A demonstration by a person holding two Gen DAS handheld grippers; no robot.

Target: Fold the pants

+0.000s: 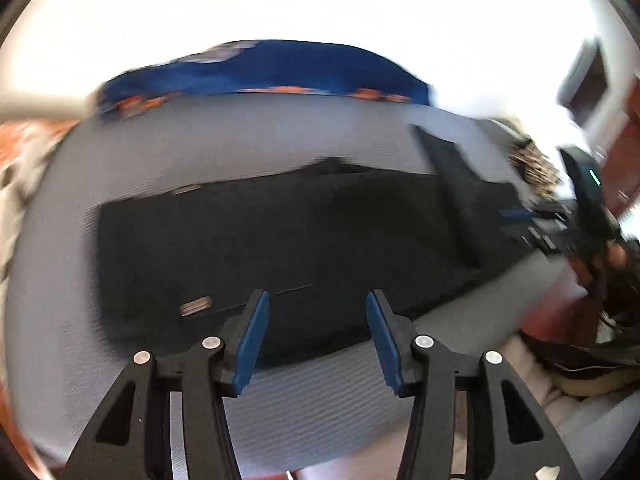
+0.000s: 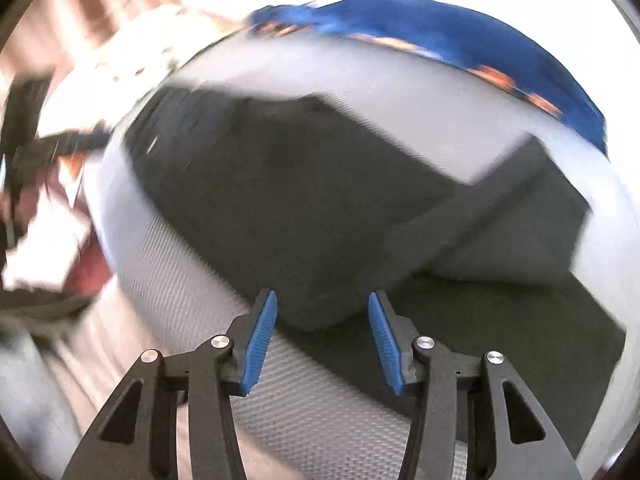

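Dark pants (image 1: 300, 240) lie flat and folded over on a grey ribbed cover (image 1: 200, 140). My left gripper (image 1: 316, 340) hovers over their near edge, open, with nothing between its blue pads. In the right wrist view the pants (image 2: 320, 200) show a folded layer with a rounded corner, and a leg runs off to the right. My right gripper (image 2: 322, 340) hangs just above that corner, open and holding nothing. The right gripper's black body (image 1: 592, 200) shows blurred at the pants' right end in the left wrist view.
A blue cloth with orange marks (image 1: 280, 68) lies along the far edge of the cover (image 2: 280, 400). A white patterned cloth (image 2: 140, 52) sits at the far left. Reddish-brown floor (image 1: 552, 320) shows past the cover's right edge. Both views are motion-blurred.
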